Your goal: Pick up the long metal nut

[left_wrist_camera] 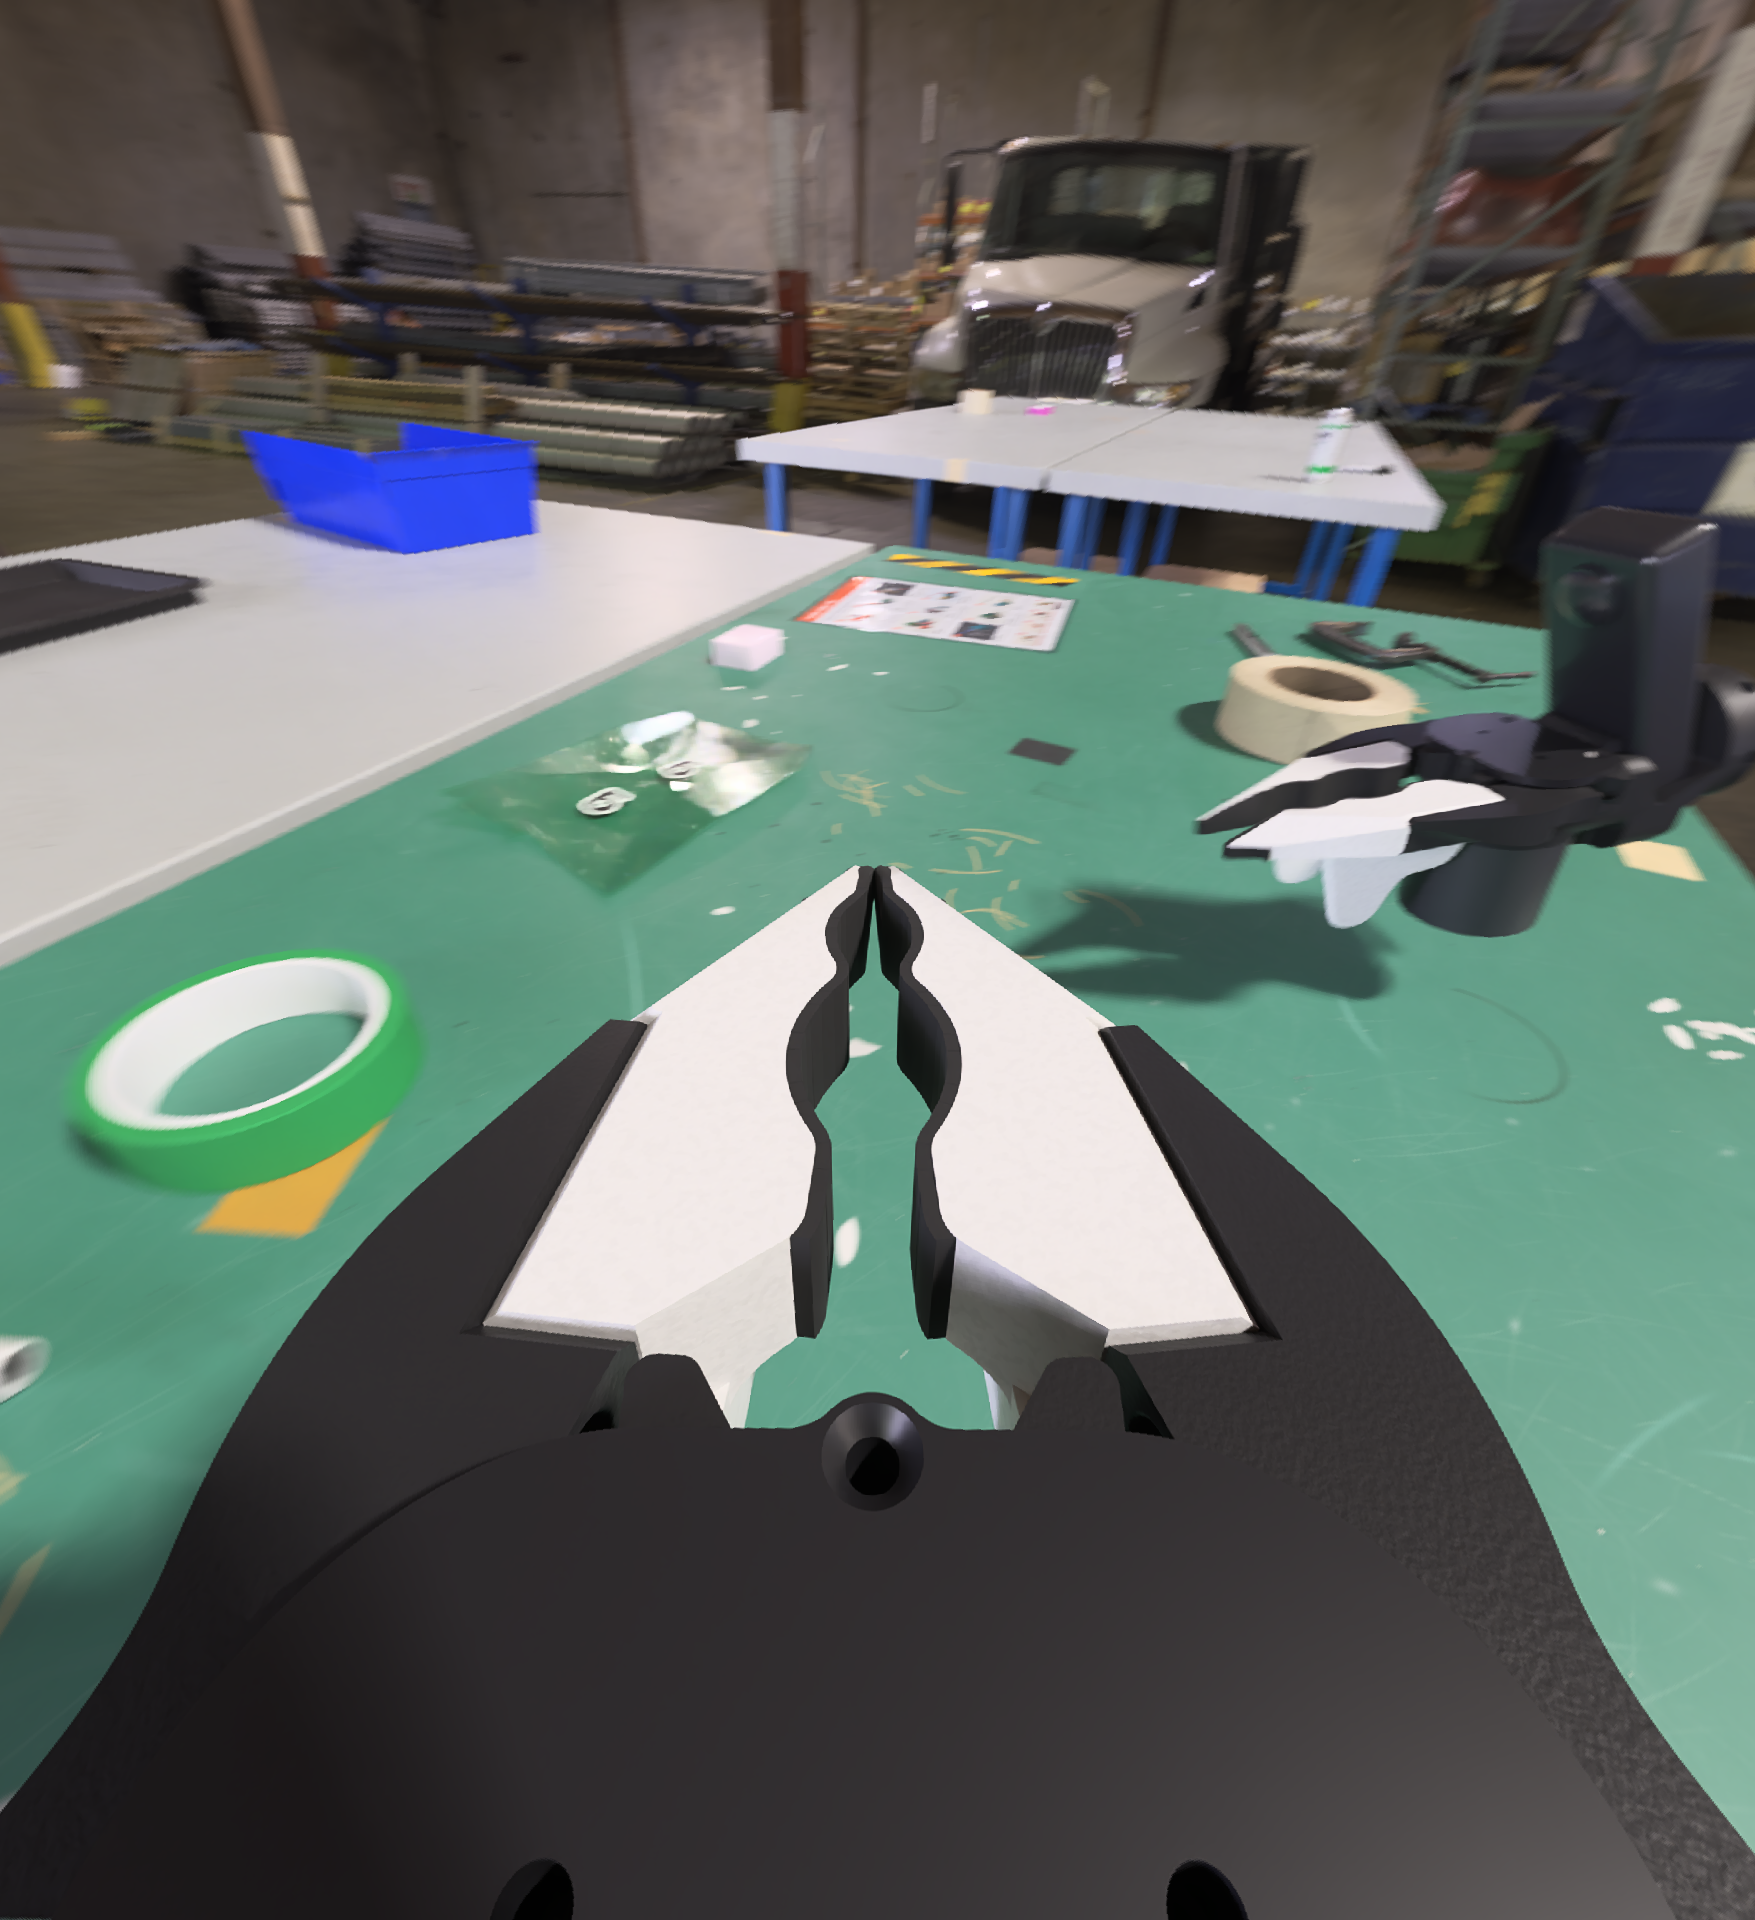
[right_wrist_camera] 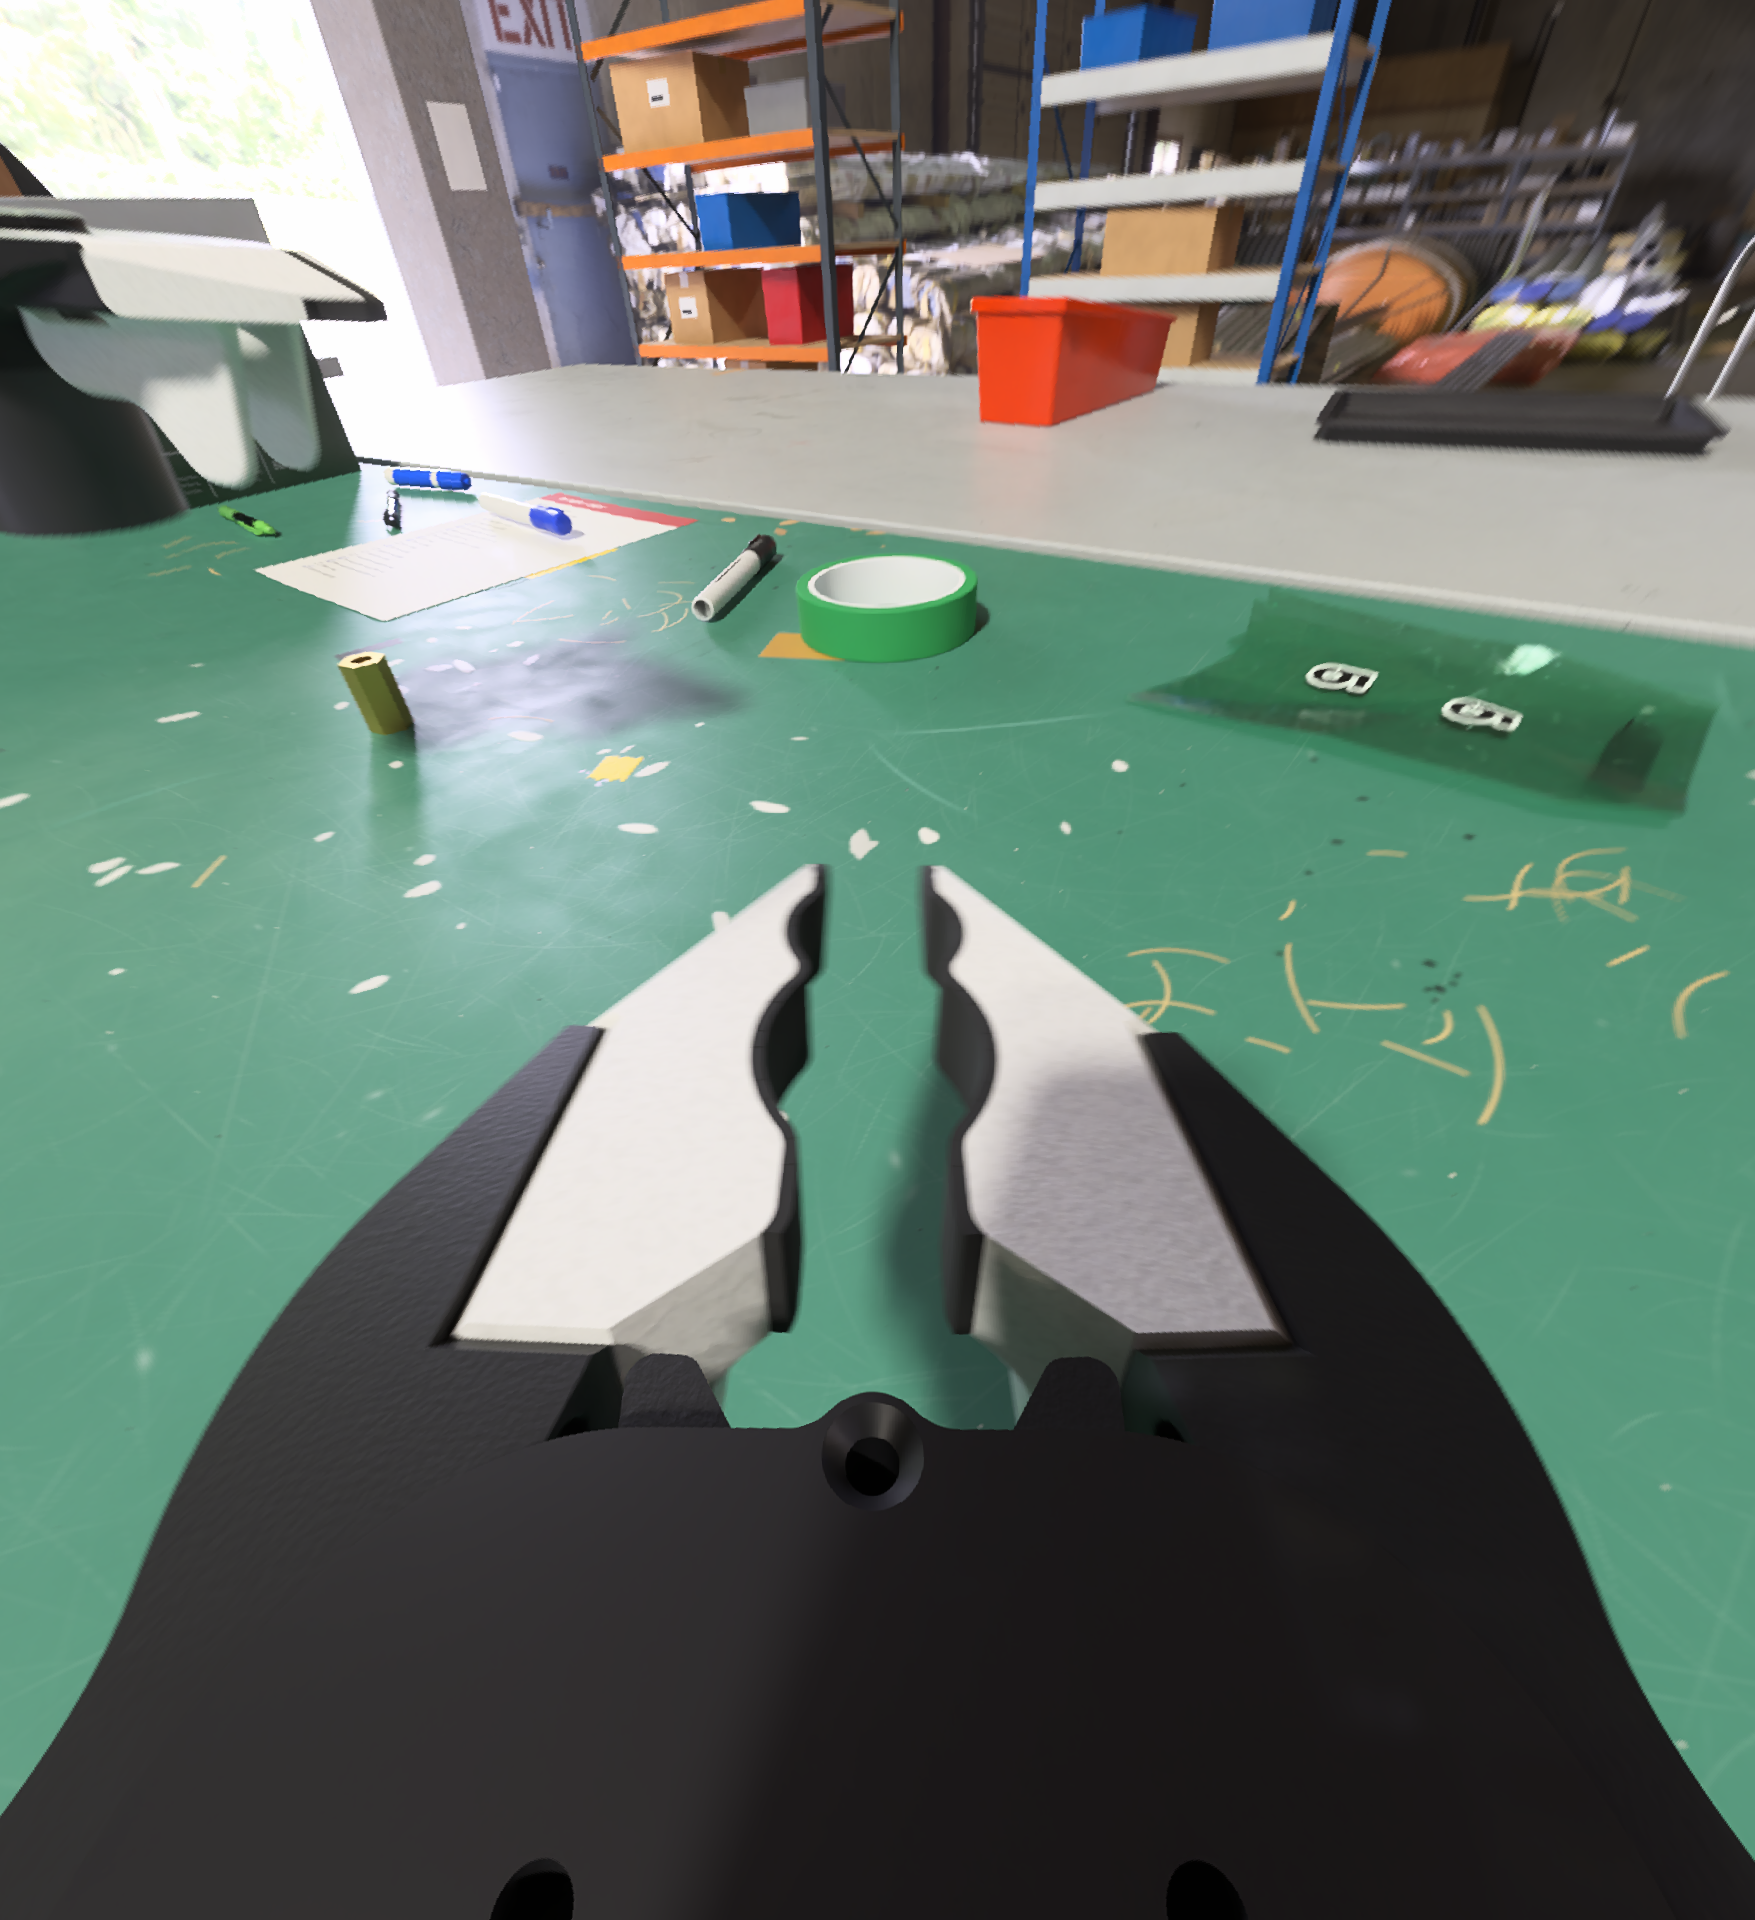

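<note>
The long metal nut [right_wrist_camera: 374,693] is a brass hex piece standing slightly tilted on the green mat [right_wrist_camera: 229,1039], far ahead and to the left of my right gripper [right_wrist_camera: 873,878]. That gripper is open with a narrow gap and holds nothing; it also shows in the left wrist view [left_wrist_camera: 1216,836], hovering above the mat. My left gripper [left_wrist_camera: 873,875] is shut and empty, its tips touching above the mat [left_wrist_camera: 1475,1247]. It shows in the right wrist view [right_wrist_camera: 364,304] at upper left, above and behind the nut. The nut is not in the left wrist view.
A green tape roll [right_wrist_camera: 888,608] [left_wrist_camera: 249,1070], a marker [right_wrist_camera: 735,577], a paper sheet [right_wrist_camera: 457,561] with blue markers and a clear bag [right_wrist_camera: 1424,707] [left_wrist_camera: 634,790] lie on the mat. A beige tape roll [left_wrist_camera: 1304,707], blue bin [left_wrist_camera: 400,483], red bin [right_wrist_camera: 1065,353] and black tray [right_wrist_camera: 1517,421] stand farther off.
</note>
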